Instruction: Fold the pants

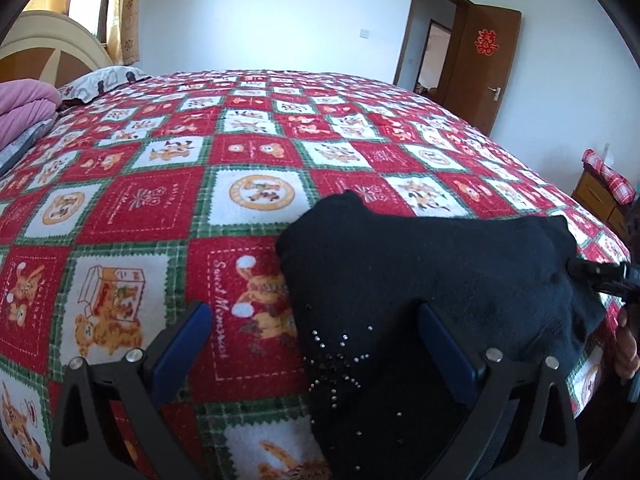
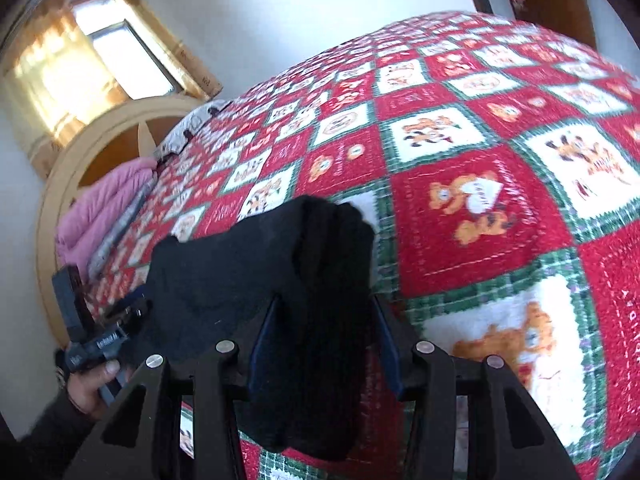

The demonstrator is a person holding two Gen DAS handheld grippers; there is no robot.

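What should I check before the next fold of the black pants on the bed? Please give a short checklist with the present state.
1. Left gripper open around the edge of the black pants: ok, fingers wide apart.
2. Right gripper has cloth between its fingers: ok; whether it pinches firmly, cannot tell.
3. Pants lying flat: not ok, they are bunched in a heap.
4. Room on the checked blanket beyond the pants: ok.
5. Pink bedding away from the pants: ok.
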